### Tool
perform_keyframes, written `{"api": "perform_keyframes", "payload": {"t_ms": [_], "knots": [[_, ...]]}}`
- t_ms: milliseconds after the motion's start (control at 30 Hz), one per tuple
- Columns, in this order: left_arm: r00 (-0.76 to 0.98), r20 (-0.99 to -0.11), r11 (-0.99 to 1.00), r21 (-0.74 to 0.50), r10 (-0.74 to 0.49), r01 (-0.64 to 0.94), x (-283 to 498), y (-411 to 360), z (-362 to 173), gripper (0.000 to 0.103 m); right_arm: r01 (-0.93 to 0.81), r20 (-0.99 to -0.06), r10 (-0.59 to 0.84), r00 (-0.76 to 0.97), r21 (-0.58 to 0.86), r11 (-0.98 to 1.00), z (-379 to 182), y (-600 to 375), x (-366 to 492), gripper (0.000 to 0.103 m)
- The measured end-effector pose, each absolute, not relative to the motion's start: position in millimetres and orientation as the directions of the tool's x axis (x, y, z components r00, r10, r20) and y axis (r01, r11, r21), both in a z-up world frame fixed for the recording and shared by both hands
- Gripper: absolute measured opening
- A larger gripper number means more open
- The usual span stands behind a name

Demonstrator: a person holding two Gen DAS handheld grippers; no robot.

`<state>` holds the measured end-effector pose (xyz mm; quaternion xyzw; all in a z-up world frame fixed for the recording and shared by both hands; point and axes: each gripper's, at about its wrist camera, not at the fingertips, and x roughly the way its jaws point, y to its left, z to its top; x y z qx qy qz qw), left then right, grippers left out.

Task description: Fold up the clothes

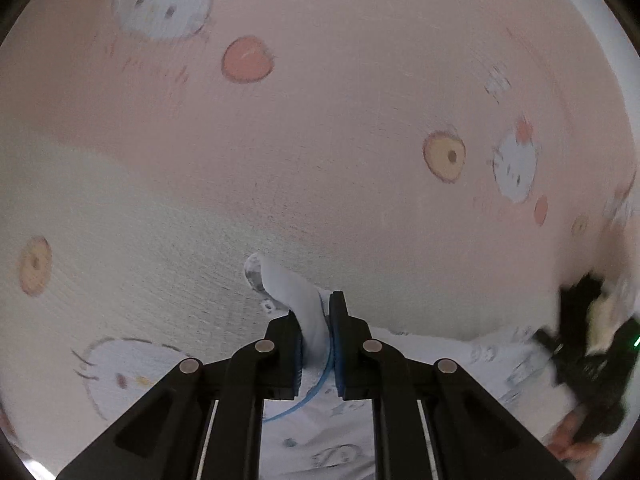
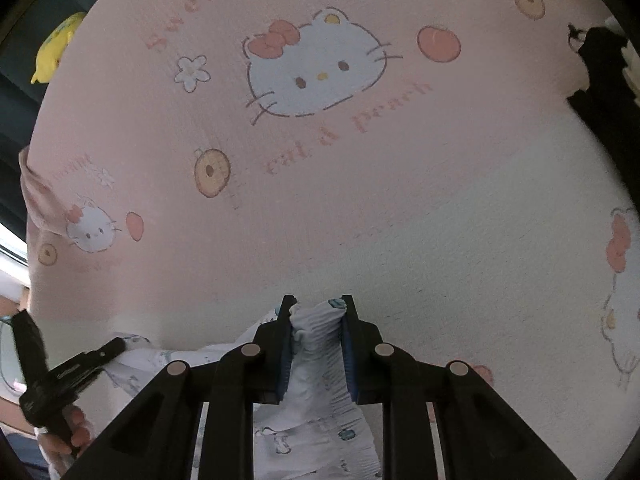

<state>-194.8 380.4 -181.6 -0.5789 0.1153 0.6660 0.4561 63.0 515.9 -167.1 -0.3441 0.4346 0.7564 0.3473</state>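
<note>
Left wrist view: the left gripper (image 1: 316, 320) is pinching a bunched fold of a pale blue-white garment (image 1: 304, 312) between its blue pads, the fold standing up out of the jaws and curling toward the left. More of that garment is lying under the gripper's arms, printed with small faint figures and edged by a thin blue line. It is resting on a wide pink sheet (image 1: 340, 120) that is filling nearly the whole view, patterned with white cat faces, peaches and round biscuits. At the far right edge the right gripper (image 1: 588, 344) is showing as a dark blur with a hand below it; from here I cannot tell how its jaws stand. Right wrist view: the right gripper (image 2: 316, 320) is clamping a ribbed, crumpled edge of the same garment (image 2: 316, 344), the cloth puckering between the pads and trailing down toward the camera. The sheet (image 2: 360, 200) is spreading ahead, carrying pink lettering around a large cat face. At lower left the left gripper (image 2: 68, 376) is lying against the garment's other end, a hand (image 2: 76, 428) gripping its handle. A yellow object (image 2: 56, 48) is sitting beyond the sheet's upper left edge.
</note>
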Motion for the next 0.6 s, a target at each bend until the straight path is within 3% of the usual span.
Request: {"api": "perform_keyframes", "payload": {"t_ms": [133,267,433,600], "knots": [[0.161,-0.861,-0.598,-0.458,0.482,-0.658,-208.6,375.4,-180.7,0.010,-0.831,-0.834,0.198,-0.515,0.429,-0.353,-163.5,523.5,64.8,0.019],[0.188,-0.868,-0.604,-0.461,0.460,-0.650,-212.8,387.8,-182.8,0.010,-0.841,-0.869,0.162,-0.467,0.381,-0.384,-166.9,532.5,51.8,0.019],[0.125,-0.897,-0.568,-0.371,0.424,-0.735,-214.0,425.1,-185.5,0.010,-0.770,-0.891,0.025,-0.454,0.378,-0.514,-165.3,542.5,33.1,0.019],[0.065,-0.915,-0.526,-0.285,0.397,-0.801,-208.4,454.1,-184.8,0.010,-0.743,-0.907,0.035,-0.419,0.321,-0.587,-155.6,553.2,12.9,0.019]]}}
